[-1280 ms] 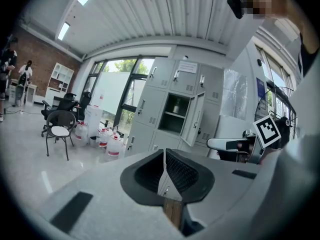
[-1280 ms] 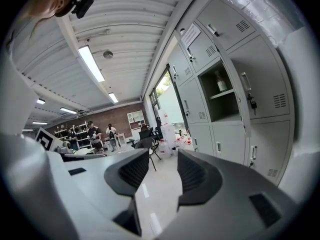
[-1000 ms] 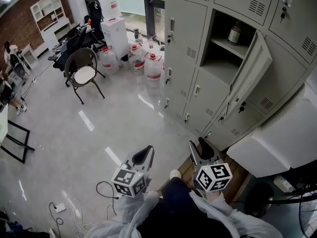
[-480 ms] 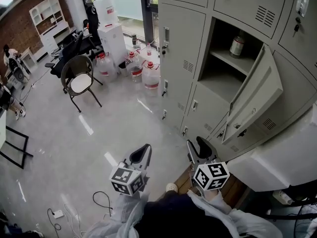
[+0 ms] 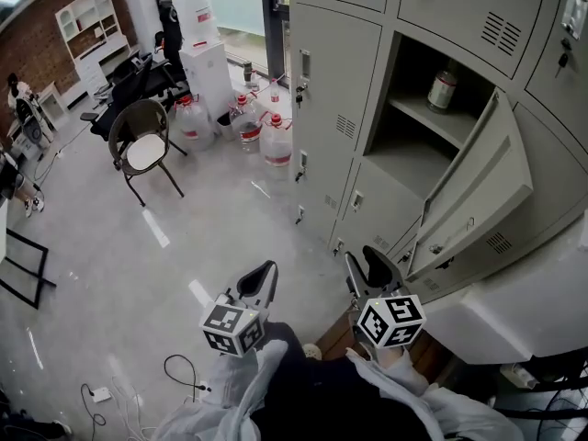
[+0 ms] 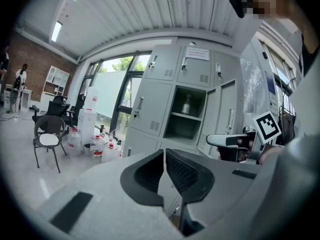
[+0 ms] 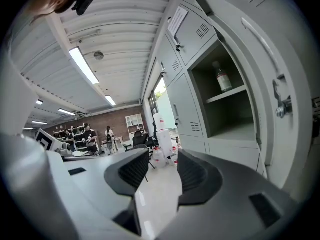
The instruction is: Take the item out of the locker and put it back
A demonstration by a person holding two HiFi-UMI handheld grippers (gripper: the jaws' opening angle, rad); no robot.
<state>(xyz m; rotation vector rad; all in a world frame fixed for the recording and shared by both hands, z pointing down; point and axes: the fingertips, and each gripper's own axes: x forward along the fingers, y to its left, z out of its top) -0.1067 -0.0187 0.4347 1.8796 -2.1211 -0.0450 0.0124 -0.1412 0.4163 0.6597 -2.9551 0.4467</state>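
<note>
The open locker compartment holds a small bottle with a red-and-white label, standing on its upper shelf; its grey door swings out to the right. Both grippers hang low in front of the person, short of the lockers. My left gripper is shut with nothing in it; the left gripper view shows its pads meeting, and the bottle far ahead. My right gripper is open and empty, its jaws parted in the right gripper view, with the bottle up to the right.
A bank of grey lockers fills the right. A white box-like unit sits below the open door. A chair, water jugs and a dispenser stand at the back left. Cables lie on the floor.
Both grippers and the person have moved closer to the lockers; the open compartment and door now look larger and nearer. Neither gripper's jaws have changed.
</note>
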